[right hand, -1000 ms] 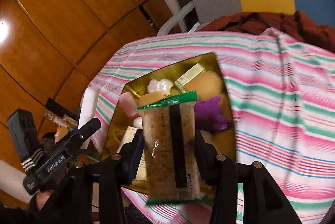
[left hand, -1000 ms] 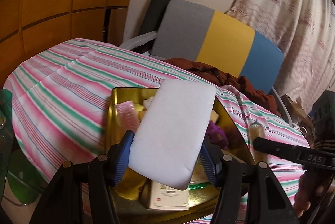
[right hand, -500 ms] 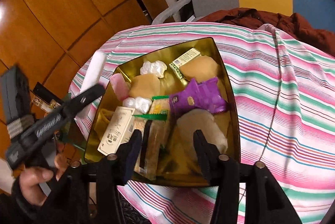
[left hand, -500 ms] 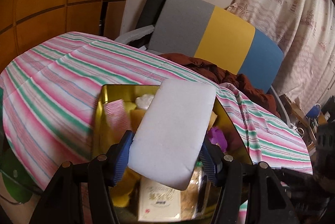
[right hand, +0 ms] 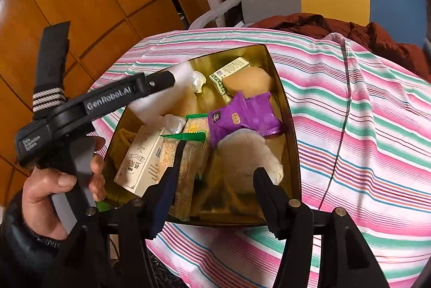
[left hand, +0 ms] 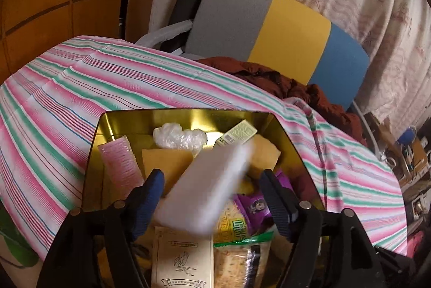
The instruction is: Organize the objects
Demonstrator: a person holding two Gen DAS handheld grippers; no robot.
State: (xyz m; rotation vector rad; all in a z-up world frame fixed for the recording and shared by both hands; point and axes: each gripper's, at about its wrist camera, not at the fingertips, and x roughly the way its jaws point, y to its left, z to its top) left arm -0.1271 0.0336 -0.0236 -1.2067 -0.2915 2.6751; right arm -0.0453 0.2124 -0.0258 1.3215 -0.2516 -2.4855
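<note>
A gold tin [left hand: 186, 113] [right hand: 286, 104] sits on the striped cloth, packed with several snacks. My left gripper [left hand: 211, 180] hovers open over its near end. A white foam block [left hand: 207, 188] is blurred between the fingers, tilted, and touches neither pad. In the right wrist view the left gripper [right hand: 129, 94] reaches in from the left, held by a hand [right hand: 62, 180], with the white block [right hand: 183, 71] just beyond its tip. My right gripper [right hand: 216, 174] is open and empty above the tin's near edge. The green-topped snack packet [right hand: 183, 153] [left hand: 237, 258] lies in the tin.
Also in the tin are a purple packet [right hand: 242, 118], a cream box [right hand: 140, 161], a pink piece [left hand: 121, 164] and a pale round pouch [right hand: 245, 161]. A brown garment [left hand: 291, 83] lies beyond the table before a grey, yellow and blue panel [left hand: 291, 29]. Wood panelling [right hand: 80, 5] stands at the left.
My right gripper opened and left the green-topped packet in the tin. My left gripper moved over the tin and opened, and the white block is dropping out of it.
</note>
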